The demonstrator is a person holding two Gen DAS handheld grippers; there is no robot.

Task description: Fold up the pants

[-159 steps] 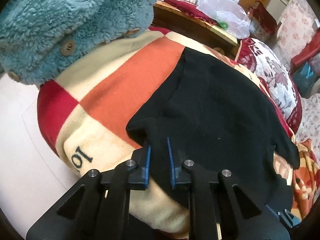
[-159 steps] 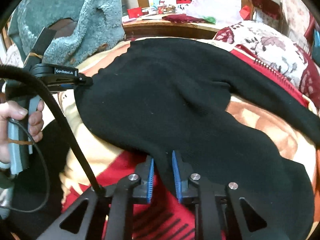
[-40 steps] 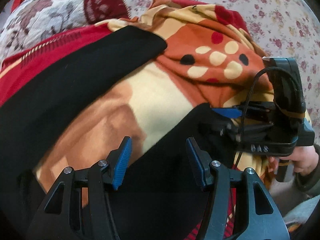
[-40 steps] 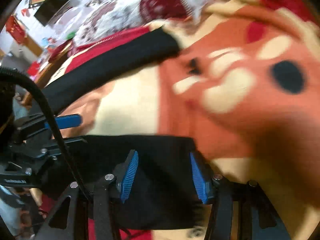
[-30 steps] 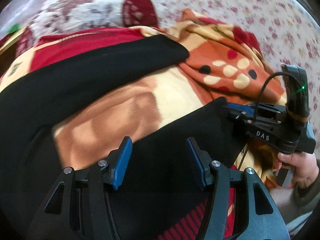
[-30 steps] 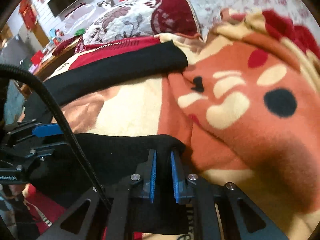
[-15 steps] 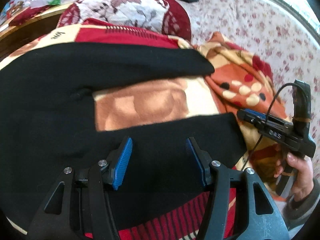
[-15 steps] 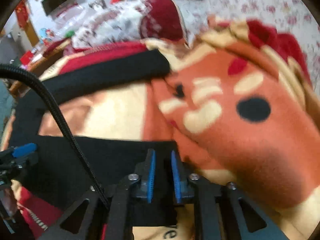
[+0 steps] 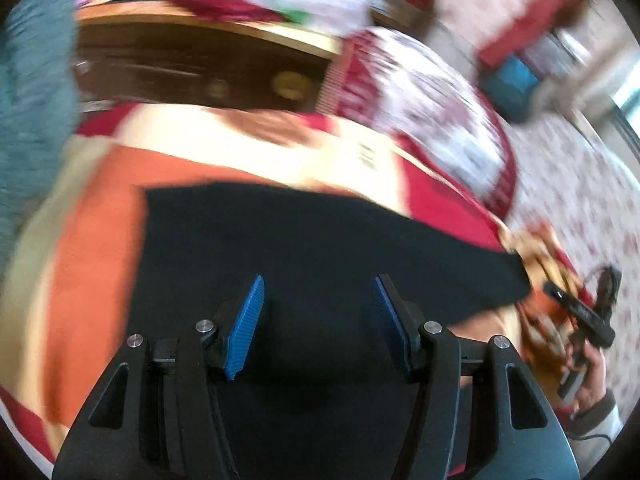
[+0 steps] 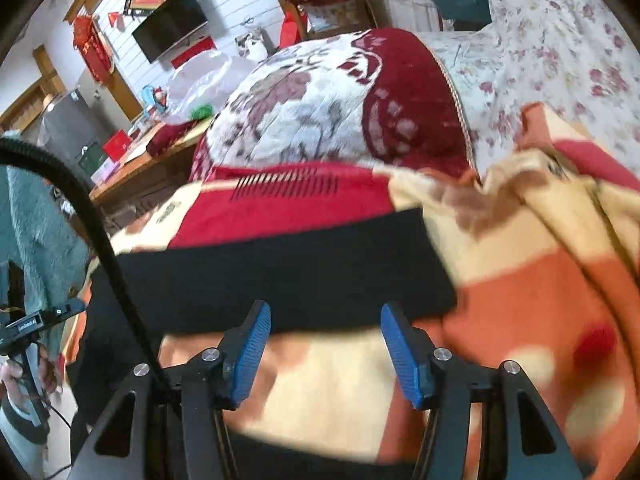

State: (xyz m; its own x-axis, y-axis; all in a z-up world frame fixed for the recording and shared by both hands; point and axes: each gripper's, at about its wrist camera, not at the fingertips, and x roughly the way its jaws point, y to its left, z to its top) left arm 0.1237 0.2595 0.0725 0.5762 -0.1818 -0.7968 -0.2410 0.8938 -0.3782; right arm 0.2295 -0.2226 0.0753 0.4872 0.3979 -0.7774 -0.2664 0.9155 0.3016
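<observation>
The black pants [image 9: 320,248] lie flat on the patterned blanket [image 9: 92,232], the two legs lying together as one band running right. My left gripper [image 9: 316,316] is open and empty above the waist end of the pants. In the right wrist view the leg end [image 10: 304,276] is a black strip across the blanket [image 10: 520,320]. My right gripper [image 10: 326,344] is open and empty, just in front of that strip. The right gripper also shows far right in the left wrist view [image 9: 580,316]. The left gripper shows at the left edge of the right wrist view [image 10: 44,320].
A floral red-and-white cushion [image 10: 340,108] lies behind the pants. A teal fleece jacket [image 9: 28,92] hangs at the left. A wooden table [image 9: 208,24] with a plastic bag stands at the back. A floral bedsheet [image 10: 560,48] covers the right side.
My right gripper has let go of the near leg cuff and opened; that leg now lies over the other. My left gripper has swung back toward the waist, still open.
</observation>
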